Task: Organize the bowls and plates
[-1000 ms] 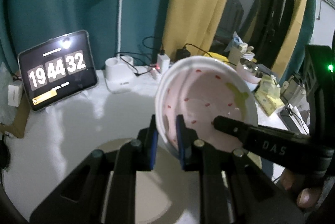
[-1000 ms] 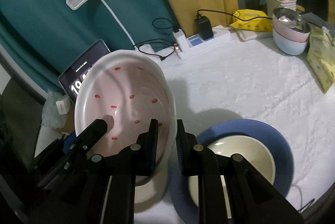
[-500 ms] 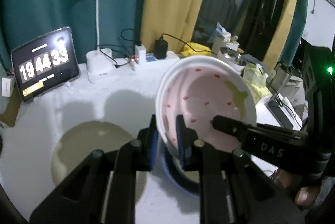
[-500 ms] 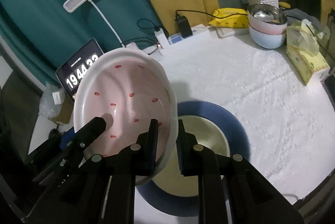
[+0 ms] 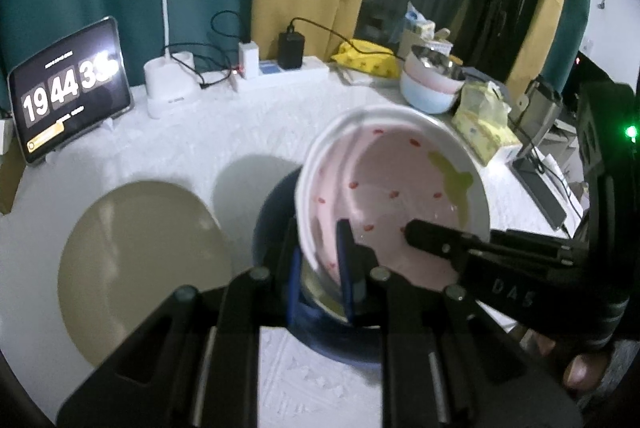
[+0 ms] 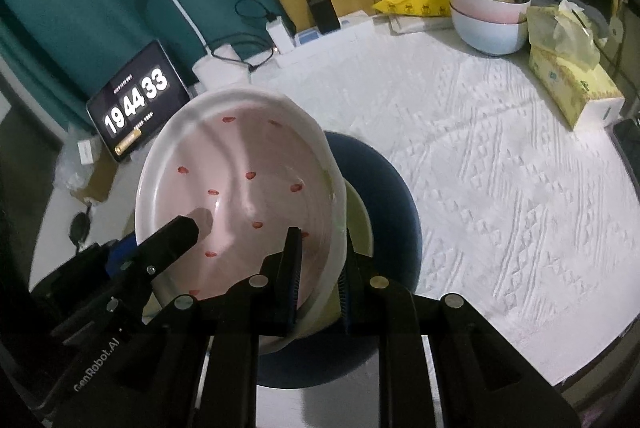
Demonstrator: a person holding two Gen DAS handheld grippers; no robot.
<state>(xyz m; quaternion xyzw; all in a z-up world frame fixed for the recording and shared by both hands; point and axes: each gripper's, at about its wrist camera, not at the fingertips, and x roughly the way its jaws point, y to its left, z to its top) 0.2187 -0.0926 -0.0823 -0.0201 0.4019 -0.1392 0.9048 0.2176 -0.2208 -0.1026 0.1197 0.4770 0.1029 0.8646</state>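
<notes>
A white bowl with a pink inside and red spots (image 5: pixel 392 196) (image 6: pixel 240 196) is held in the air by both grippers. My left gripper (image 5: pixel 320 268) is shut on its left rim; my right gripper (image 6: pixel 320 268) is shut on its right rim. The bowl hangs tilted just above a blue plate (image 6: pixel 396 204) (image 5: pixel 272 212) that carries a cream dish (image 6: pixel 360 224). A beige plate (image 5: pixel 140 268) lies flat on the white cloth to the left of the blue plate.
A stack of pink and blue bowls with a steel one on top (image 6: pixel 488 16) stands at the back right beside a tissue box (image 6: pixel 572 84). A tablet clock (image 5: pixel 68 88), a desk lamp (image 5: pixel 168 84) and a power strip (image 5: pixel 280 72) line the back edge.
Both grippers carried the bowl to the right, off the beige plate and over the blue plate with the cream dish, and a little lower.
</notes>
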